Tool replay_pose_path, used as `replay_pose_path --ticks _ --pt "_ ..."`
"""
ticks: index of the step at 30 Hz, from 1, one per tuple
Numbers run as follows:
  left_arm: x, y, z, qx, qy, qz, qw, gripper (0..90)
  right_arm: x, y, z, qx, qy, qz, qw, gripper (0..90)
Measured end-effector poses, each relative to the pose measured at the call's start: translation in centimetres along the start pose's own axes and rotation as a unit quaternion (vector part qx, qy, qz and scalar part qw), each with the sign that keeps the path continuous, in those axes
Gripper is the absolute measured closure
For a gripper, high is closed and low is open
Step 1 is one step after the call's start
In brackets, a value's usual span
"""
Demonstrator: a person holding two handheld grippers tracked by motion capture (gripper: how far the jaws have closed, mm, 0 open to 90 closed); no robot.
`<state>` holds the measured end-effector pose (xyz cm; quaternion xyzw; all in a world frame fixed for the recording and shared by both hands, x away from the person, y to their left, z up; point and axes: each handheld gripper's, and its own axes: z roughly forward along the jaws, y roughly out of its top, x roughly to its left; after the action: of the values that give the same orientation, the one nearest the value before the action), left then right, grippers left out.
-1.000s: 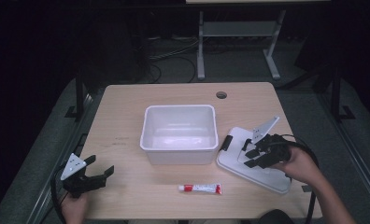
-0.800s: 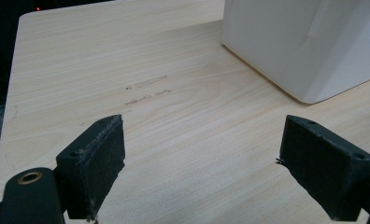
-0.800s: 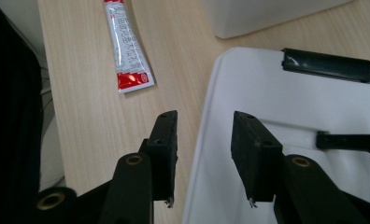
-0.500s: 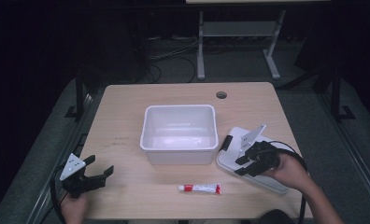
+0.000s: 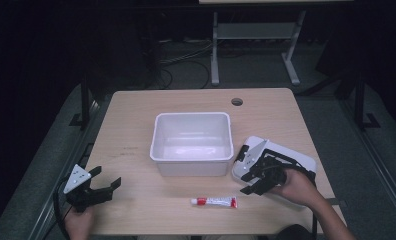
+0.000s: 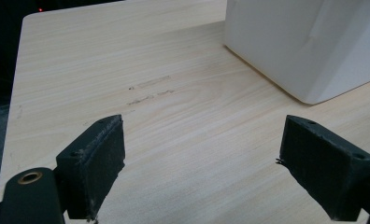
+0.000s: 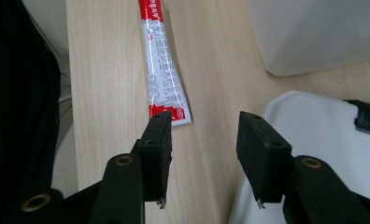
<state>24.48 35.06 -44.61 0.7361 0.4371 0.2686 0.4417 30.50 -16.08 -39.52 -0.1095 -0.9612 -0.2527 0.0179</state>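
Right tool [image 5: 256, 176] has slid off the lid [image 5: 298, 160] toward the tube [image 5: 214, 201], jaws just widened, nothing between; left tool [image 5: 100, 186] idle, jaws apart; tube pickup likely next.

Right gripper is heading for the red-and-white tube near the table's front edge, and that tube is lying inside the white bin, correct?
Not quite. The tube lies on the bare table, in front of the white bin, not inside it; the high view shows this. The rest holds: the right gripper points at the tube near the front edge, its jaws having just been opening with nothing between them.
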Motion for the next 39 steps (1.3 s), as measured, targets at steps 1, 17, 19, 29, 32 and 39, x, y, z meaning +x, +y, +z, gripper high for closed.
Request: replay_pose_path --ticks 1,17,19,29,32,39 --pt "0.0 0.0 0.0 0.000 0.000 0.000 1.0000 13.4 0.0 0.2 0.2 0.001 0.002 -0.003 1.0000 54.7" --pt "0.0 0.0 -0.1 -0.001 0.001 -0.001 1.0000 13.4 1.1 2.8 3.5 0.016 0.029 -0.036 0.9988 52.8" --pt "0.1 0.0 -0.1 -0.001 0.001 0.000 1.0000 13.4 1.2 3.0 3.8 0.017 0.032 -0.039 0.9986 52.8" --pt "0.0 0.0 0.0 -0.001 0.001 -0.001 1.0000 13.4 1.6 3.9 5.2 0.020 0.041 -0.049 0.9978 52.8" --pt "0.0 0.0 0.0 -0.002 0.000 0.000 1.0000 13.4 1.7 4.2 5.6 0.017 0.043 -0.050 0.9977 52.8" --pt "0.0 0.0 0.0 -0.001 -0.001 0.000 1.0000 13.4 1.9 4.7 6.6 0.024 0.046 -0.056 0.9971 52.8"
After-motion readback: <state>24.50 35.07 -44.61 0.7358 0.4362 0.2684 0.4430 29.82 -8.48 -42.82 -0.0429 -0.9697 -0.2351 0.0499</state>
